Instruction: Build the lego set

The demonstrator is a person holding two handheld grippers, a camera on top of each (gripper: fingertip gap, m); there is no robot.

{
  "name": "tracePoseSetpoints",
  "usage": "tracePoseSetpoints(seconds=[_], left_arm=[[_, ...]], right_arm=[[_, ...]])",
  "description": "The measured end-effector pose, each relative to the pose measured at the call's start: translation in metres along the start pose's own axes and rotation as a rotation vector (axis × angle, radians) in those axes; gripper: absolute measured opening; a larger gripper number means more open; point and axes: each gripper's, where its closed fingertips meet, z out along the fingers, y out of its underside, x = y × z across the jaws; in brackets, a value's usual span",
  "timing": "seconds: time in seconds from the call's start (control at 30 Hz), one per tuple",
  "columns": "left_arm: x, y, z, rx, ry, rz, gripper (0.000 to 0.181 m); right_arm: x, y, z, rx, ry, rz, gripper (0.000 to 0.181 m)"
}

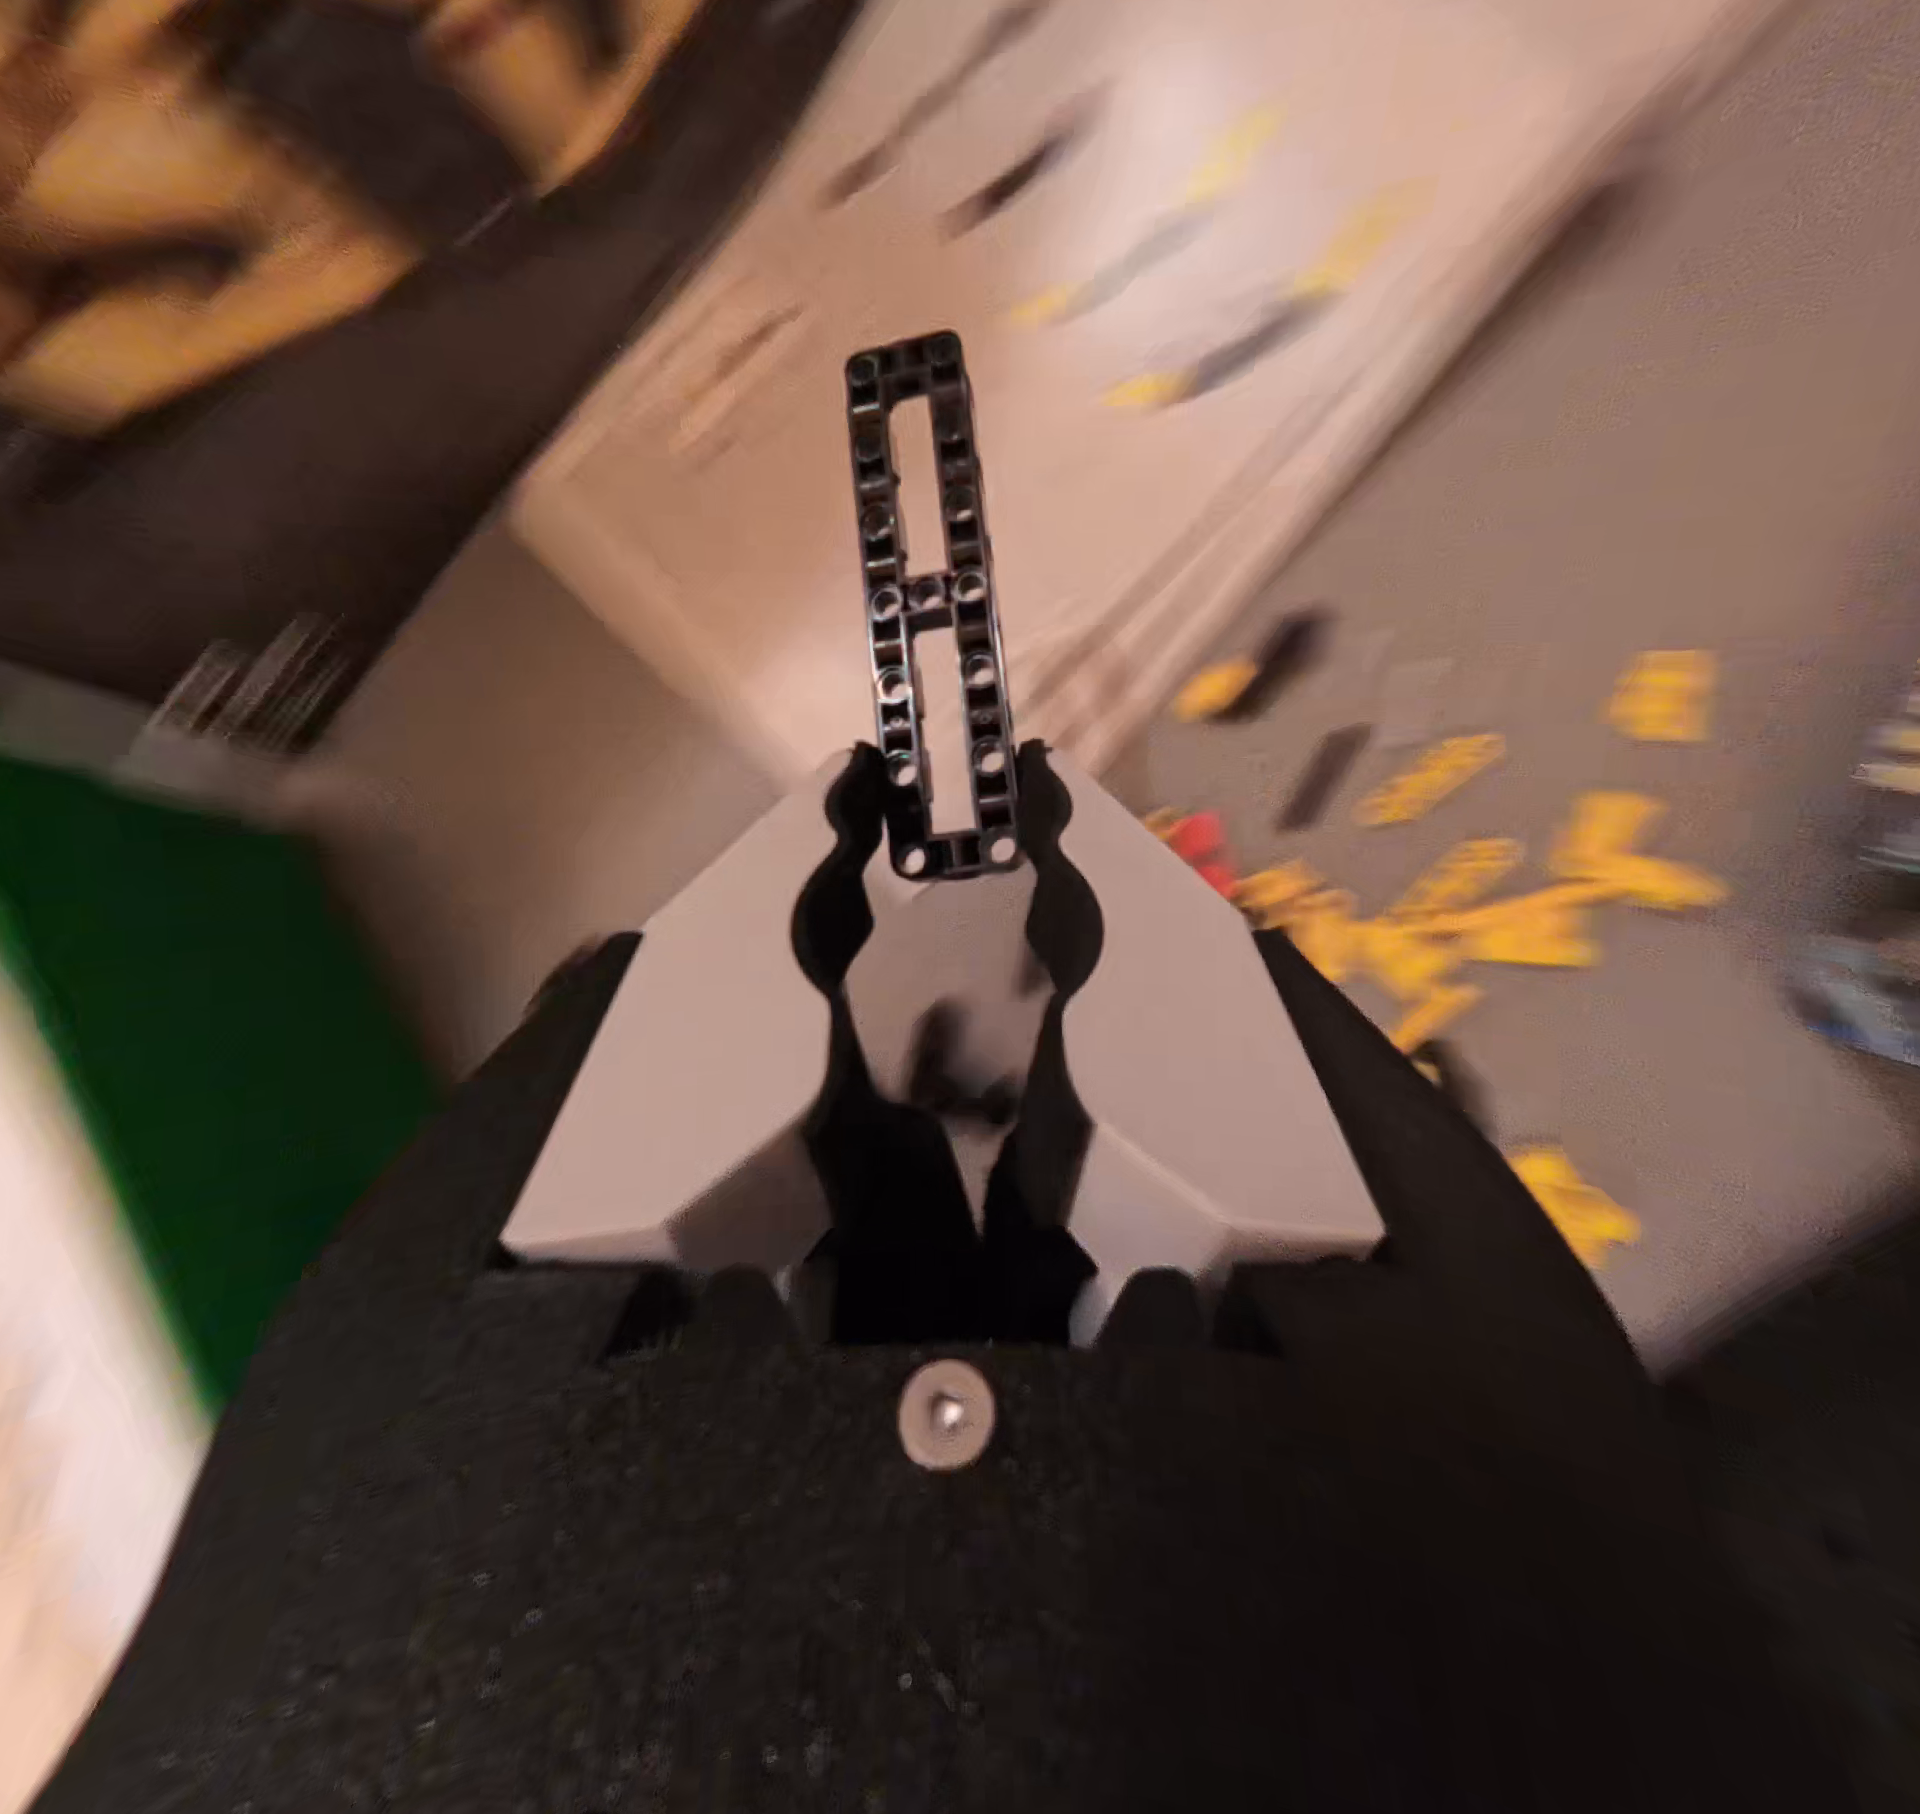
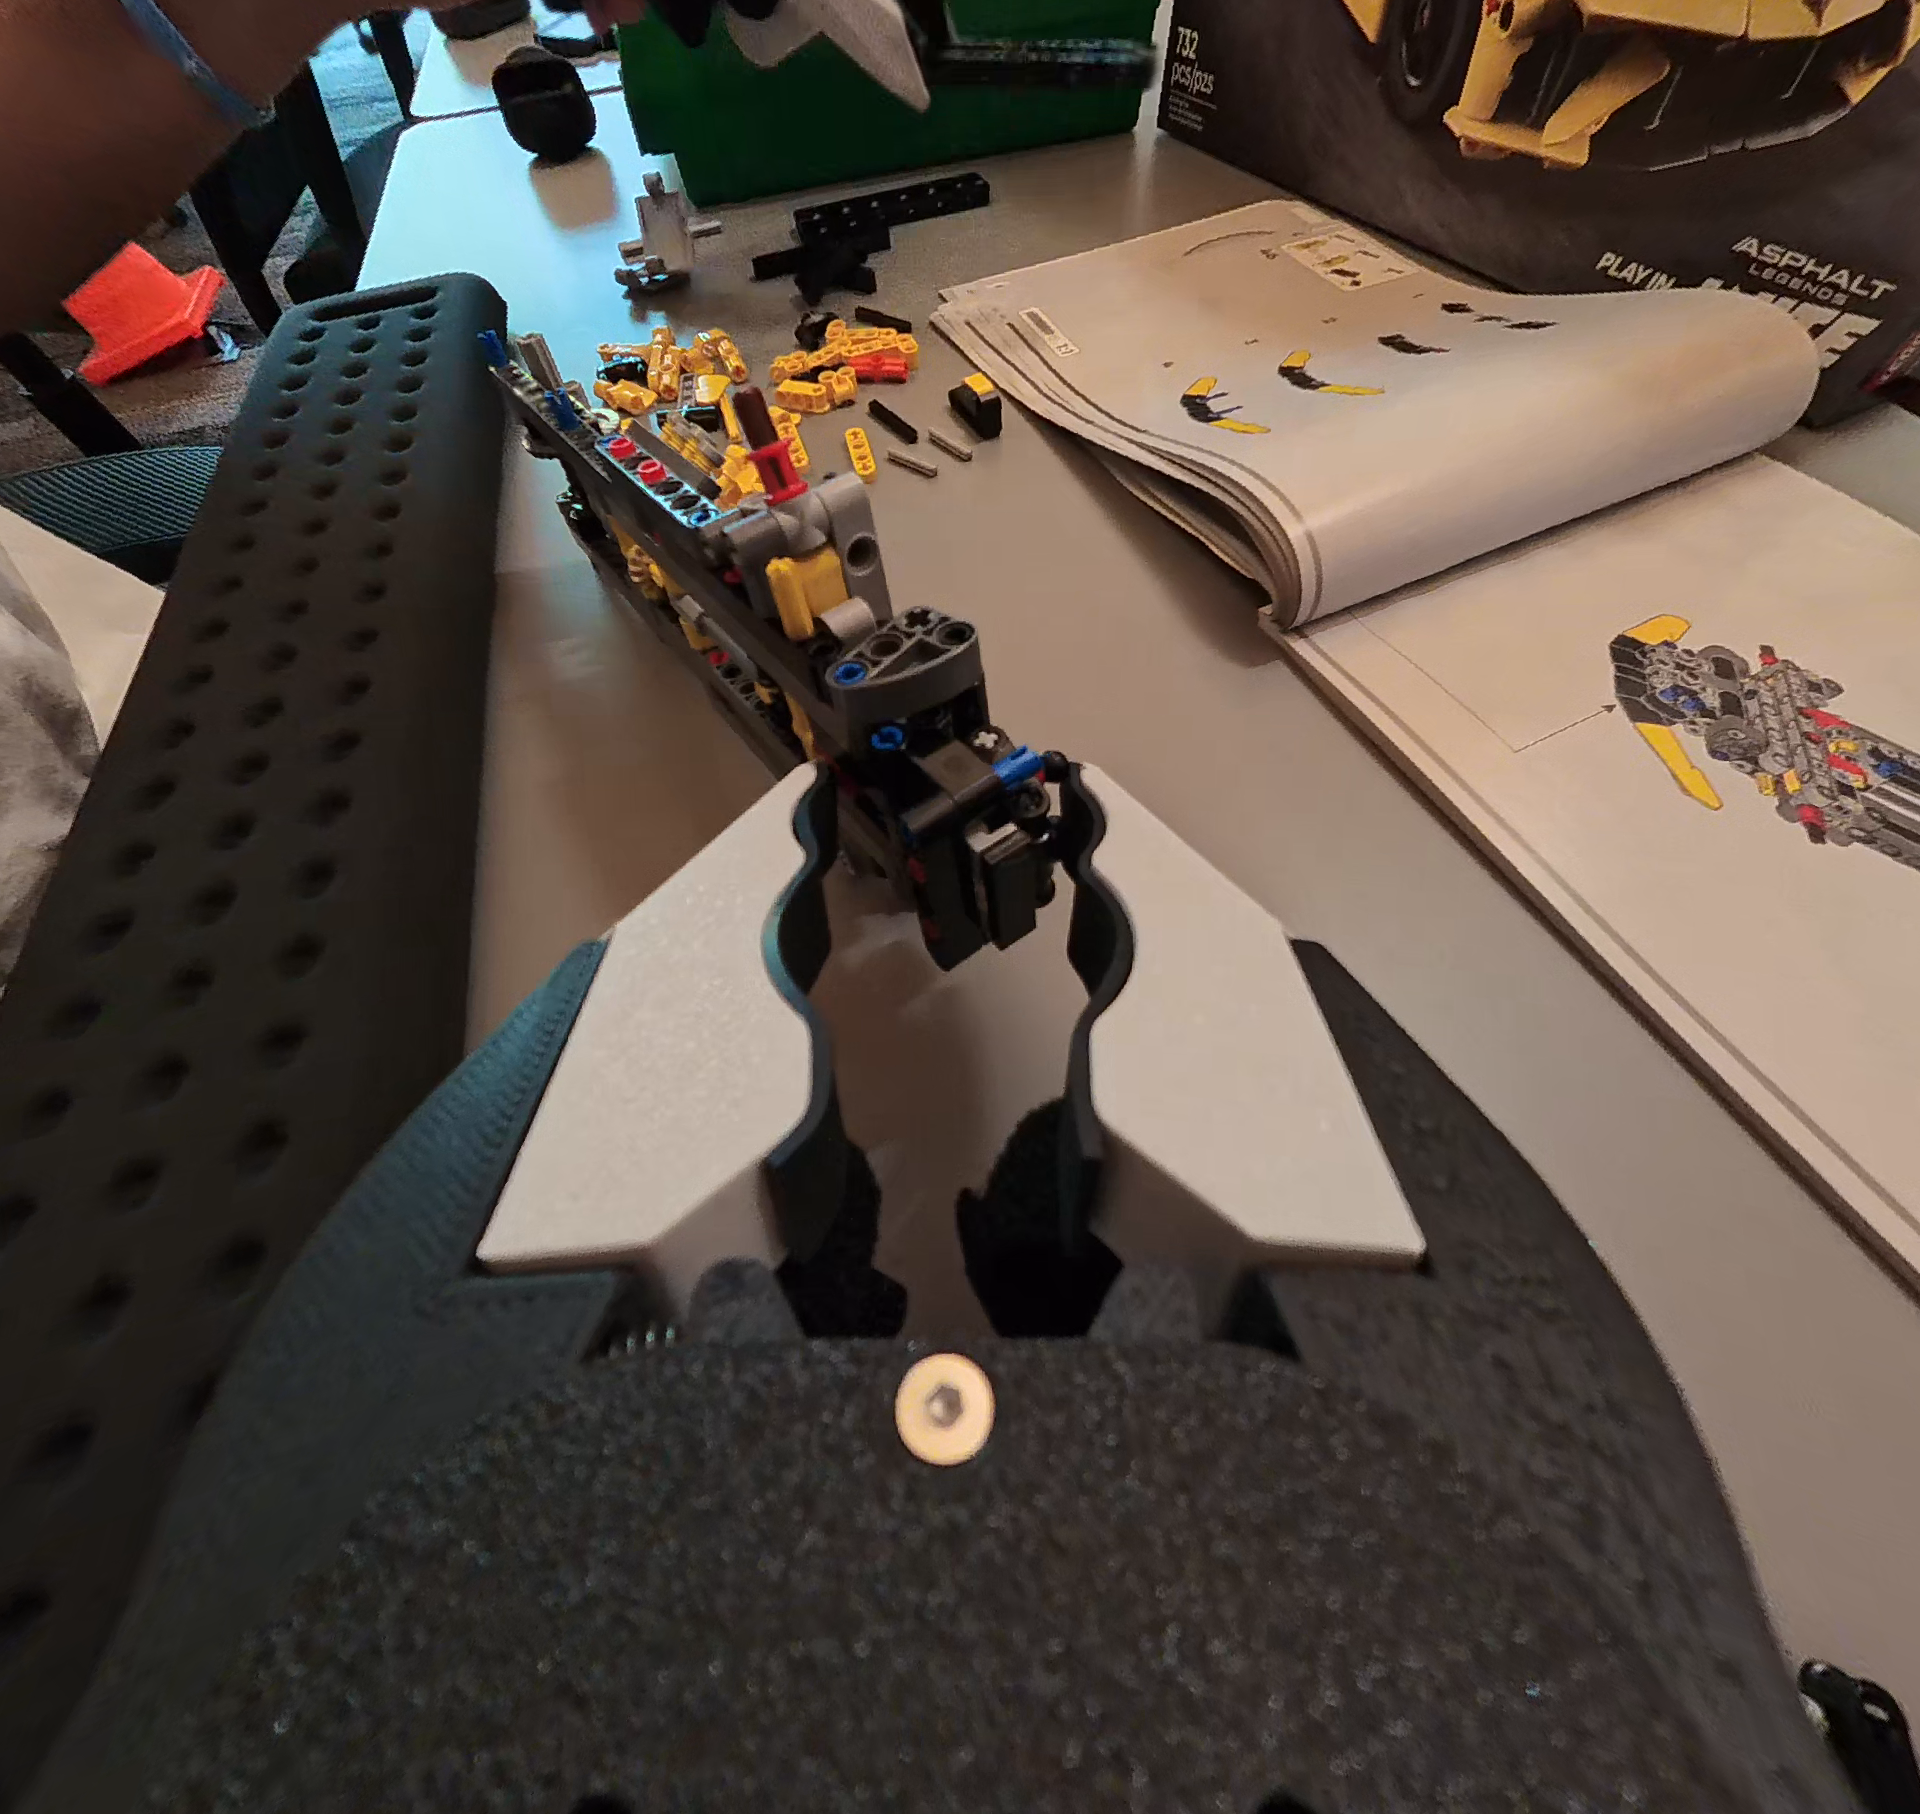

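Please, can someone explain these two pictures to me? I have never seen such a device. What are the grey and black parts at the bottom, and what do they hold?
These are two hand-held grippers, each with a camera looking forward along its jaws. No robot is there; a person holds both.

In the left wrist view, the left gripper is shut on a long black frame piece. The background is blurred.

In the right wrist view, the right gripper clamps the near end of a long half-built model lying on the grey table. Beyond it lie loose yellow pieces, an open instruction booklet, the set's box and a green bin. The other gripper shows at the top, with the person's hand.
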Motion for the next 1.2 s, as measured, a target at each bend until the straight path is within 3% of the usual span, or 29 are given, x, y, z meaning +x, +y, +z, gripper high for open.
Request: tracePoseSetpoints(seconds=[0.1, 0.2, 0.33, 0.5, 0.57, 0.67, 0.83, 1.2], left_arm=[[0.101, -0.045, 0.013, 0.108, 0.344, 0.261, 0.024], [0.164, -0.05, 0.038, -0.015, 0.592, 0.349, 0.024], [0.205, -0.051, 0.051, -0.198, 0.93, 0.116, 0.024], [0.209, -0.052, 0.047, -0.344, 1.164, -0.188, 0.023], [0.214, -0.041, 0.042, -0.426, 1.221, -0.225, 0.023], [0.219, -0.038, 0.044, -0.424, 1.259, -0.271, 0.023], [0.224, -0.022, 0.042, -0.502, 1.283, -0.216, 0.024], [0.21, -0.009, 0.036, -0.52, 1.279, -0.095, 0.022]], right_arm=[[-0.001, 0.0, -0.001, -0.002, -0.001, -0.003, 0.042], [-0.002, 0.001, -0.001, -0.003, 0.001, -0.007, 0.042], [-0.002, 0.001, -0.002, -0.006, 0.009, -0.008, 0.042], [0.003, 0.003, -0.006, -0.037, 0.015, 0.084, 0.042], [0.008, 0.005, -0.008, -0.054, 0.019, 0.14, 0.042], [0.011, 0.006, -0.01, -0.062, 0.019, 0.168, 0.042], [0.01, 0.006, -0.011, -0.047, 0.025, 0.14, 0.042], [0.014, 0.007, -0.01, -0.055, 0.006, 0.174, 0.042]])
